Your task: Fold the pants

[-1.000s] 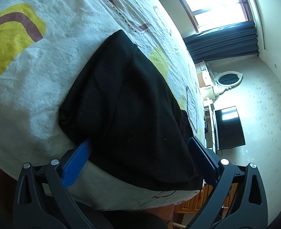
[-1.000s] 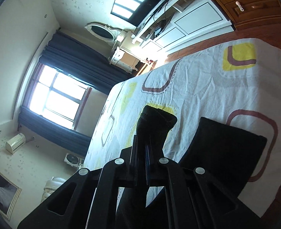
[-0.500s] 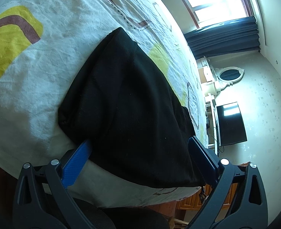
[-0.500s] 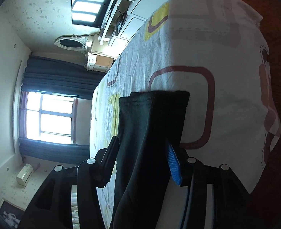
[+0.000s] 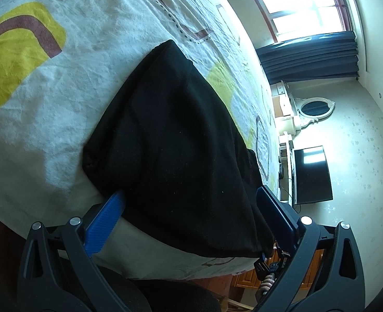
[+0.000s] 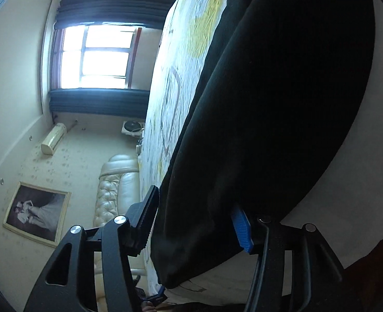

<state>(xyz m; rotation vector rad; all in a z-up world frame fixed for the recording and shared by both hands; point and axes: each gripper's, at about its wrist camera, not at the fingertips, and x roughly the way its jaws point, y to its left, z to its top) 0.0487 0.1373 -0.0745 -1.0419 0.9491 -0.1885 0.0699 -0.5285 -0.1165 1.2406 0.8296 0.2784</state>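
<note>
The black pants (image 5: 181, 140) lie folded on the bed (image 5: 48, 98). The left gripper (image 5: 188, 215) is spread wide around the pants' near edge. The right gripper (image 6: 194, 221) has been closing, pants between its jaws.

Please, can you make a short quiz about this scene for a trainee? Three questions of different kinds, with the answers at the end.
1. True or false: the black pants lie on a bare wooden floor.
2. The left tongs are: A) shut and empty; B) open, with the near edge of the pants between the fingers; C) out of view.
3. In the right wrist view, what hangs on the wall near the sofa?
Key: 1. False: they lie on the patterned bedsheet. 2. B. 3. A framed picture.
</note>
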